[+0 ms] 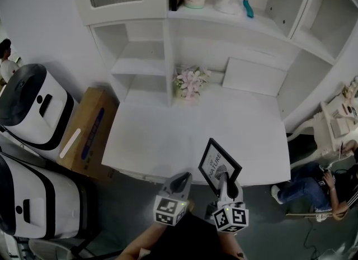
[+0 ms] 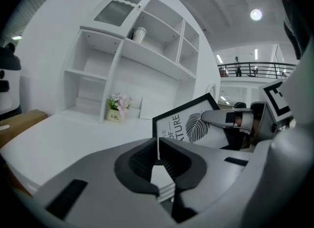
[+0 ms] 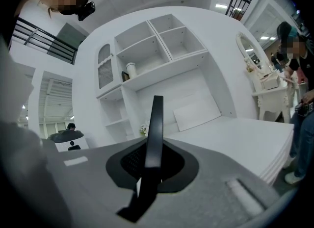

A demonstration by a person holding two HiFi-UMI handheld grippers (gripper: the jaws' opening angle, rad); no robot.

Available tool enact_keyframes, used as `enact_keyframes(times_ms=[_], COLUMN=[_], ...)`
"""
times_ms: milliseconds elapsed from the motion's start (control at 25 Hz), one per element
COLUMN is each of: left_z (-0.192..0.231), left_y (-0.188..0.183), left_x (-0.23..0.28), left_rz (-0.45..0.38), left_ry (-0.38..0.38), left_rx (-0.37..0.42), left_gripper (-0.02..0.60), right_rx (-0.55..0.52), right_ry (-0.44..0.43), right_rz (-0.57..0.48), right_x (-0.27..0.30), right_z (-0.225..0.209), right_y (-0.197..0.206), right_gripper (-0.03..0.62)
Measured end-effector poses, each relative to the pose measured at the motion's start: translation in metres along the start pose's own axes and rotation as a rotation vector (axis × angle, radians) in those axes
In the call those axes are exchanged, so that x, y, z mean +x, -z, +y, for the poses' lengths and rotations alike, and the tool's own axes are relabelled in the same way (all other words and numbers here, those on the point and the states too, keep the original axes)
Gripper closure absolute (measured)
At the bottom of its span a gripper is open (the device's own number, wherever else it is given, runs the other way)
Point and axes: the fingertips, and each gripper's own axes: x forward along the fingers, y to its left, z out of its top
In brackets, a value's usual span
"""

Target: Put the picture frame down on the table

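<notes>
One frame, black-edged, was clear of the table, tilted above its near edge toward the right corner. Two hand-held grippers were counted. The right hand-held gripper pinched the frame's edge. The left hand-held gripper was just beside it, jaws pressed together, empty. One flower pot stood near the table's back edge.
</notes>
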Motion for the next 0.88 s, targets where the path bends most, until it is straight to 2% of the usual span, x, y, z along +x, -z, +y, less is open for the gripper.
enact_keyframes(times_ms=[360,600,880], left_z=[0.018,0.018,0.021], left_y=[0.001,-0.001,0.006], left_x=[0.035,0.054,0.057], left_rz=[0.019,0.022,0.037], left_ry=[-0.01,0.009,0.024], left_rx=[-0.009,-0.013,-0.007], left_gripper=[0.558,0.558,0.558], right_rx=[0.031,0.05,0.108], right_ry=[0.007,0.004,0.022], right_rz=[-0.007,-0.017,-0.024], right_x=[0.036,0.054,0.057], right_z=[-0.018,-0.025,-0.028], right_y=[-0.007,-0.009,-0.004], right_gripper=[0.572,0.572,0.572])
